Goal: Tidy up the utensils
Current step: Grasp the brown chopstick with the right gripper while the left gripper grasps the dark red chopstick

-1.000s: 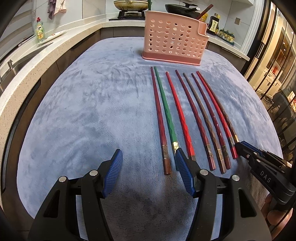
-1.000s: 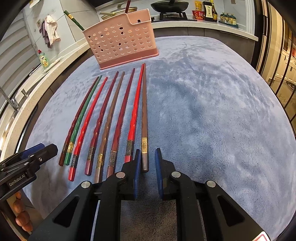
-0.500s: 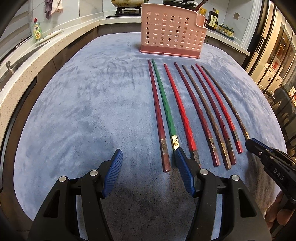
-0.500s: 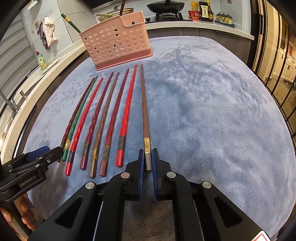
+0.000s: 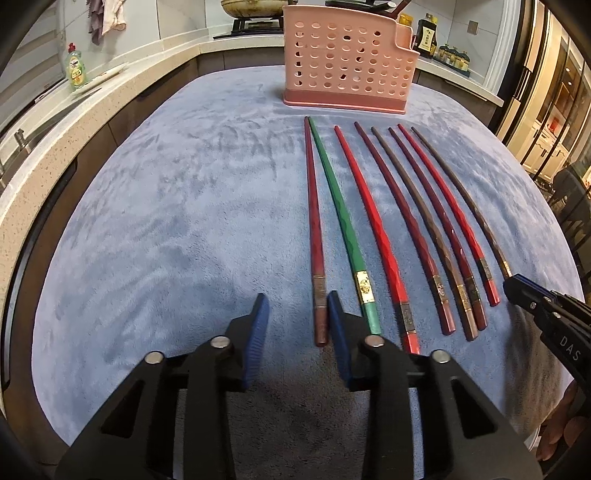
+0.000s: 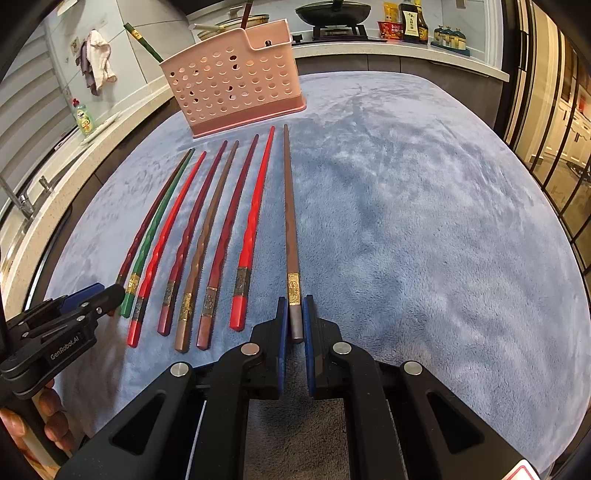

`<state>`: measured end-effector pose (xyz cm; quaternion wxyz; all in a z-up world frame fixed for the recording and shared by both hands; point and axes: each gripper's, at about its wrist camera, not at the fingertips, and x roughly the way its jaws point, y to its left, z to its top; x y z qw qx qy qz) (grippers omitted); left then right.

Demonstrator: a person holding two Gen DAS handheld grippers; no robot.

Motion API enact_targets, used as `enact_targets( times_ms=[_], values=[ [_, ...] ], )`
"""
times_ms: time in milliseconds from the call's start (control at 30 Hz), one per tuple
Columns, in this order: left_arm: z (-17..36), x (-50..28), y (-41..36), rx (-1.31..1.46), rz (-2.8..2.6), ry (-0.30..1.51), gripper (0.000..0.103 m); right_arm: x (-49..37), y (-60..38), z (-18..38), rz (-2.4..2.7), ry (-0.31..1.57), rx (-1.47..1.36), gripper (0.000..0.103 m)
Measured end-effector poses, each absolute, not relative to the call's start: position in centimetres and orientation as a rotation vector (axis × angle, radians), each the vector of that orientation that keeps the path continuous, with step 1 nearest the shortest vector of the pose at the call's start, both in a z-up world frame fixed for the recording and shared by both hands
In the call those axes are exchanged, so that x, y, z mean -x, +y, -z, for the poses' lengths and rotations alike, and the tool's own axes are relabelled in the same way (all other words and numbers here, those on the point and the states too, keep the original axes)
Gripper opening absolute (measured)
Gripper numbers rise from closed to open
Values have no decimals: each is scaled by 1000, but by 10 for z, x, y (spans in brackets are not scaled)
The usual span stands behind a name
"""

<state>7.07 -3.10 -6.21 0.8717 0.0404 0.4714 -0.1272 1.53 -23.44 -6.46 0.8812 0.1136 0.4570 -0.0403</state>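
Several chopsticks lie side by side on a grey-blue cloth, tips toward a pink perforated utensil holder [image 5: 347,62], which also shows in the right wrist view [image 6: 232,81]. My right gripper [image 6: 294,314] is shut on the butt end of the rightmost brown chopstick [image 6: 290,214], seen in the left wrist view too [image 5: 465,199]. My left gripper [image 5: 295,314] is open, its jaws on either side of the butt end of the leftmost dark red chopstick [image 5: 316,229]. A green chopstick [image 5: 343,221] lies just right of it.
The holder contains a green and a dark chopstick [image 6: 142,40]. A stone counter [image 5: 74,107] with a dish soap bottle [image 5: 75,72] runs along the left. A stove with pans [image 6: 332,14] and sauce bottles [image 6: 412,18] stand behind. The cloth [image 6: 424,221] is bare to the right.
My right gripper closed on the brown chopstick and drew it apart from the red one. My left gripper narrowed and shifted right, so the dark red chopstick's end now lies between its jaws.
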Motion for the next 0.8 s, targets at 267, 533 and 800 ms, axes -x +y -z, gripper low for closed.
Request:
enact_targets(
  times_ms=[267, 533, 800],
  values=[
    [55, -73, -23, -65, 294, 998, 7, -11, -236, 55, 82, 932, -239, 7],
    [17, -64, -10, -9, 308, 932, 7, 4, -245, 10, 88, 827, -252, 7],
    [-39, -63, 3, 54, 315, 818, 7, 9, -263, -54, 104, 671, -277, 7]
  ],
)
